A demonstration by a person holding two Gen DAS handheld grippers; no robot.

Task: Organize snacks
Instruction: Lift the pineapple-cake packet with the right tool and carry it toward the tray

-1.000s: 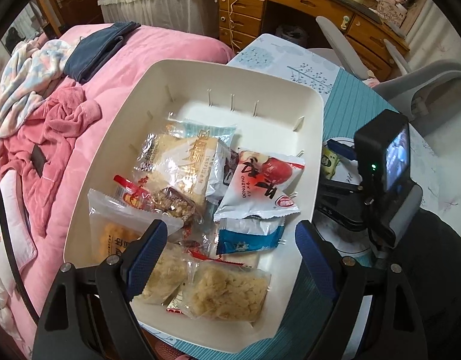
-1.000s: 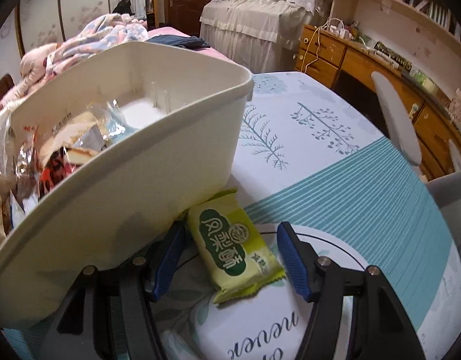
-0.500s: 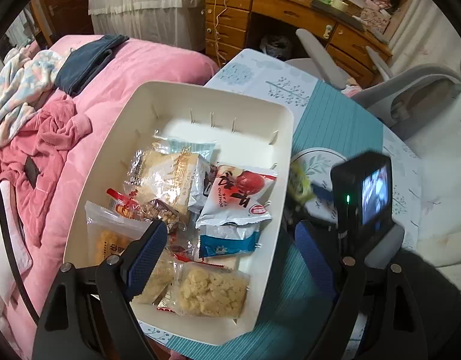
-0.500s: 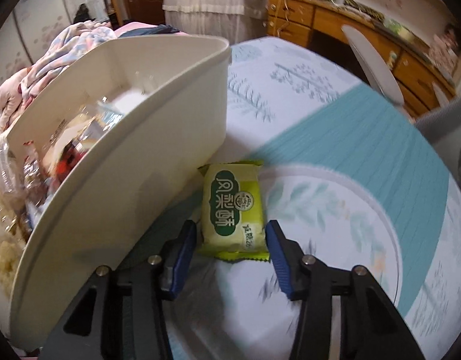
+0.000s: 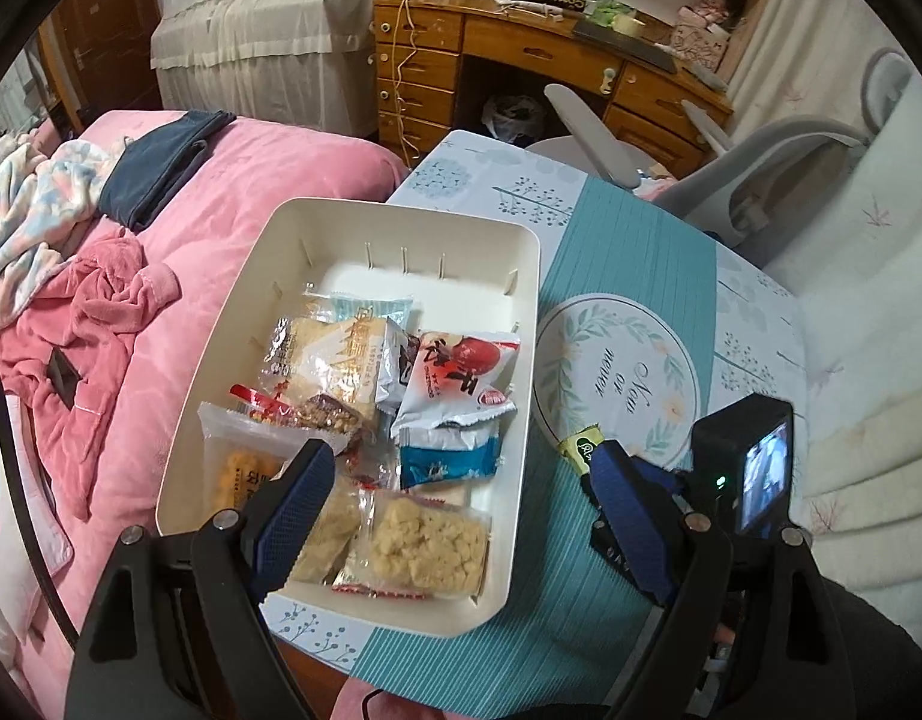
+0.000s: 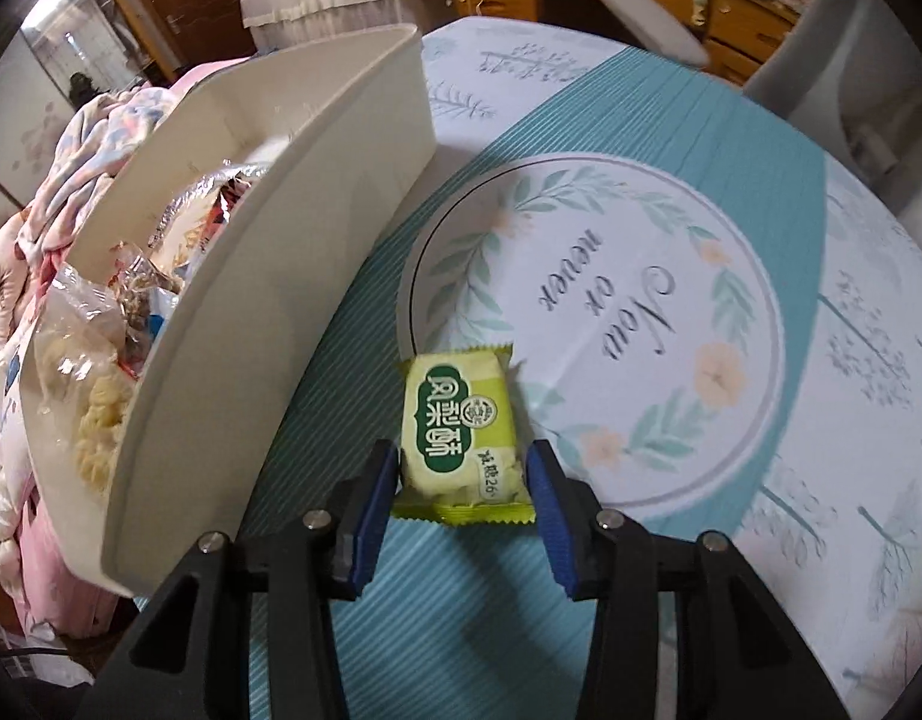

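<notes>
The cream storage bin [image 5: 523, 324] already holds most snacks. Just right of it, the right gripper [image 6: 461, 477] is closing on the green pineapple-cake packet [image 6: 458, 429]; squeeze gently, clear the rim. The left gripper [image 5: 461, 498] hovers wide, empty.

The left gripper [image 5: 461, 498] has two black plastic arms, each ending in a dark blue finger pad [image 5: 293, 498] with a fine grid texture. Round silver screws [image 5: 222, 519] sit at the joints of the arms. The right gripper [image 6: 461, 471] has the same build: black arms, blue ribbed pads [image 6: 374, 501] and silver screw heads [image 6: 609, 518]. In the left wrist view, the right gripper carries a black box-shaped camera [image 5: 742, 468] with a small lit screen [image 5: 763, 483] on its back and a green light [image 5: 720, 481] beside it. A thin black cable [image 5: 17, 480] runs in a curve along the left edge of this view.
</notes>
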